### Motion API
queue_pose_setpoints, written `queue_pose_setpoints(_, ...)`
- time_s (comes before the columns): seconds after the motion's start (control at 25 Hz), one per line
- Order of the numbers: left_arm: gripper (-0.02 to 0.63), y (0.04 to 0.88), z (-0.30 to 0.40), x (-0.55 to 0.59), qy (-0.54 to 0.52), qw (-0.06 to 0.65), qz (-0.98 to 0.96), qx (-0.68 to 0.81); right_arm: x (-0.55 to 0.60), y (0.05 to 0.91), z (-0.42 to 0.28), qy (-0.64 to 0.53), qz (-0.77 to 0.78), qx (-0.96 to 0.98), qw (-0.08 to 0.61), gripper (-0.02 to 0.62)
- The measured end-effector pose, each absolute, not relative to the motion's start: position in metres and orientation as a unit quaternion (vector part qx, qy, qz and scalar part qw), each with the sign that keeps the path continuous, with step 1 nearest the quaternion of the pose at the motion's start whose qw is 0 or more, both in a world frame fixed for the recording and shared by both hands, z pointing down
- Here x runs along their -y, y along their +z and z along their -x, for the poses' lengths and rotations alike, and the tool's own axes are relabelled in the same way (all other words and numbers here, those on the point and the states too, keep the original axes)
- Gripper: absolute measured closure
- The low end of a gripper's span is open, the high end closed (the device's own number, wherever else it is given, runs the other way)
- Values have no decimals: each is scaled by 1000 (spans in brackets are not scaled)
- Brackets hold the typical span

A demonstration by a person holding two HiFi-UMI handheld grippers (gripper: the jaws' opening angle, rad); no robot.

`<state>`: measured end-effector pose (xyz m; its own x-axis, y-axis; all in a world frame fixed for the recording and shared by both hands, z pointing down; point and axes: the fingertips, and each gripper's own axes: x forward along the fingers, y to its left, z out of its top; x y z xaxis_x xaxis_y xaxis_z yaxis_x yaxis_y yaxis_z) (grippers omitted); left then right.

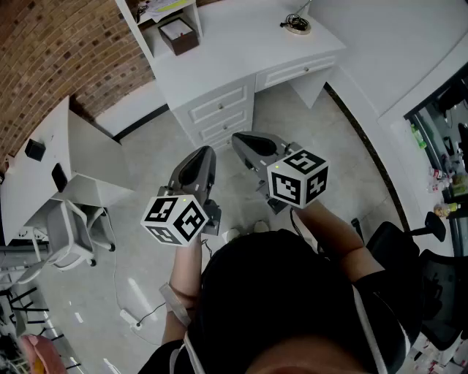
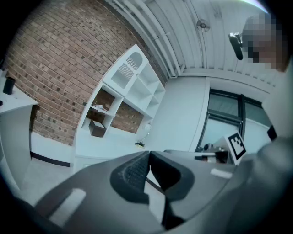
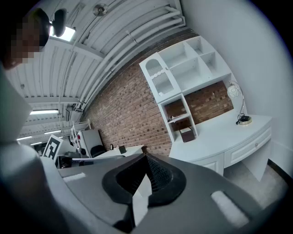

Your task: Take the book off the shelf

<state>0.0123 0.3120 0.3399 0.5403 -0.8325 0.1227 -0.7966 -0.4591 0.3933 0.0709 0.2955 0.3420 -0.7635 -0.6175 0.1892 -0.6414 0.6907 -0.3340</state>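
A white desk (image 1: 234, 51) with a shelf unit (image 2: 123, 96) stands against the brick wall ahead. On a low shelf lies something flat, like a book or papers (image 2: 98, 108), also seen from above (image 1: 162, 9) and in the right gripper view (image 3: 177, 119). Under it a brown box (image 1: 179, 35) sits on the desktop. My left gripper (image 1: 199, 156) and right gripper (image 1: 246, 139) hang side by side over the floor, well short of the desk. Each is shut with nothing between its jaws, as the left gripper (image 2: 149, 155) and right gripper (image 3: 146, 158) views show.
A desk lamp (image 1: 296, 25) stands at the desk's right end. Drawers (image 1: 219, 109) face me. A white side table (image 1: 44, 175) and a white chair (image 1: 73, 237) are at the left, a black office chair (image 1: 420, 241) at the right. A cable (image 1: 128, 307) lies on the floor.
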Motion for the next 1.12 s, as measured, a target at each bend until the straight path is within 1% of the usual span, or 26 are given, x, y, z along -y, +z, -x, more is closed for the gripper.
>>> queue_pose_setpoints(0.32,598,340,-14,-306,-45,206,-852,479,-290,344,-72,194,-341,919,32,597)
queue_pose_setpoints(0.56,598,340,-20,-298,-51,208,-850,482,-281,343,-80,209,-339,917,11,597)
queue_pose_setpoints(1.12,598,346,-54,-267,-47,199,-841,502,-249,355,-114,210,-321,923,31,597)
